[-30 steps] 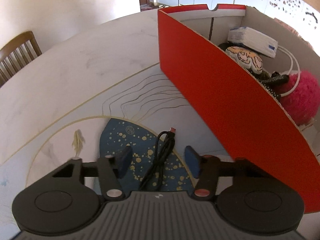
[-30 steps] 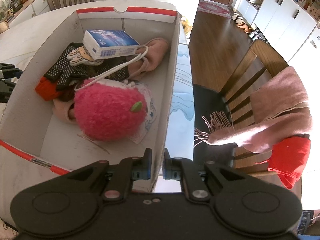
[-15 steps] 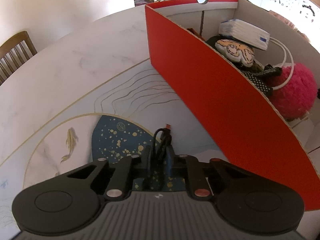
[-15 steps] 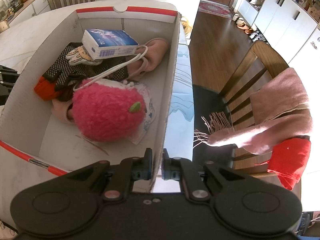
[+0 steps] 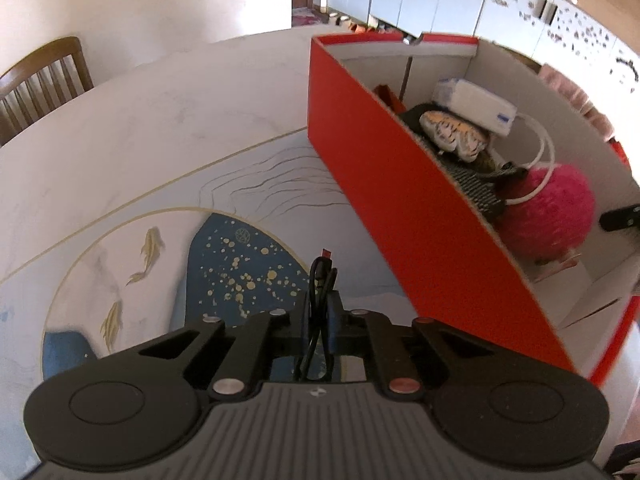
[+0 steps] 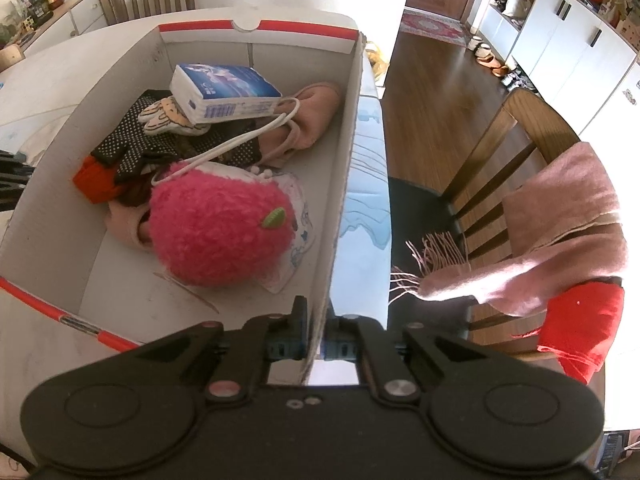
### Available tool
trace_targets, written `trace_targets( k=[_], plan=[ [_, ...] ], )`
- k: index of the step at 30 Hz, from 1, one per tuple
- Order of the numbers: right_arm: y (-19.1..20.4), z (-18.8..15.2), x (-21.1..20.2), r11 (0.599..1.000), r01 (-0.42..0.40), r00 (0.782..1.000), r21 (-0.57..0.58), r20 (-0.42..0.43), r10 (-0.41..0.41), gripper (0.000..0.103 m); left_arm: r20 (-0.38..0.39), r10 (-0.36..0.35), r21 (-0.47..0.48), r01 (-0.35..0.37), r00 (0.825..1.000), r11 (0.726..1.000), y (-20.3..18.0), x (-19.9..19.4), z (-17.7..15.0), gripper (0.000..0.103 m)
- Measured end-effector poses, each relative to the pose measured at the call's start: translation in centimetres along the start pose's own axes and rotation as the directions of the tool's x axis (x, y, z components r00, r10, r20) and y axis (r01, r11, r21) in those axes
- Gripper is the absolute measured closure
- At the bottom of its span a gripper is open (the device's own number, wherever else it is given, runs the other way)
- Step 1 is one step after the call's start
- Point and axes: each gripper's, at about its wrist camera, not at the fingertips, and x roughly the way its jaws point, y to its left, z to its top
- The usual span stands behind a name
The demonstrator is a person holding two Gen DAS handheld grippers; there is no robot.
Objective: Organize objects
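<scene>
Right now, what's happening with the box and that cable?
A person is tidying loose items into the red box on the table. The left gripper has its jaws shut on the coiled black cable, lifted beside the box. The right gripper pinches the box's wall, steadying it. Inside lie a pink plush ball, gloves and a tissue pack.

The box [image 5: 400, 184] stands on the table [image 5: 168, 128], right of the coiled cable [image 5: 322, 280]. Inside the box, the fluffy ball [image 6: 218, 232] lies nearest the right gripper [image 6: 314, 340] (which straddles the box's wall); behind it lie gloves [image 6: 132, 148], then the tissue pack [image 6: 224, 94] on top.
</scene>
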Motion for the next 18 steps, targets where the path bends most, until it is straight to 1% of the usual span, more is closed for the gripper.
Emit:
trace_targets(
  k=[8,11,15,18],
  plan=[
    [0.0,0.0,0.0,1.000,-0.003,1.000,-0.008,0.004,0.003,0.098,0.073,-0.044,-0.059,0.048,0.996,0.997,0.1,-4.8,-0.2,0.097],
    [0.0,0.1,0.0,1.000,-0.004,1.000,-0.010,0.005,0.004,0.098,0.114,-0.050,-0.045,0.055,0.992,0.997,-0.3,-7.0,-0.2,0.097],
    [0.0,0.1,0.0,1.000,-0.004,1.000,-0.012,0.006,0.004,0.098,0.176,-0.057,-0.038,0.065,0.983,0.997,-0.6,-10.0,0.2,0.098],
    [0.0,0.1,0.0,1.000,-0.004,1.000,-0.013,0.007,0.004,0.098,0.230,-0.069,-0.039,0.080,0.971,0.996,-0.8,-12.2,1.0,0.098]
  ],
)
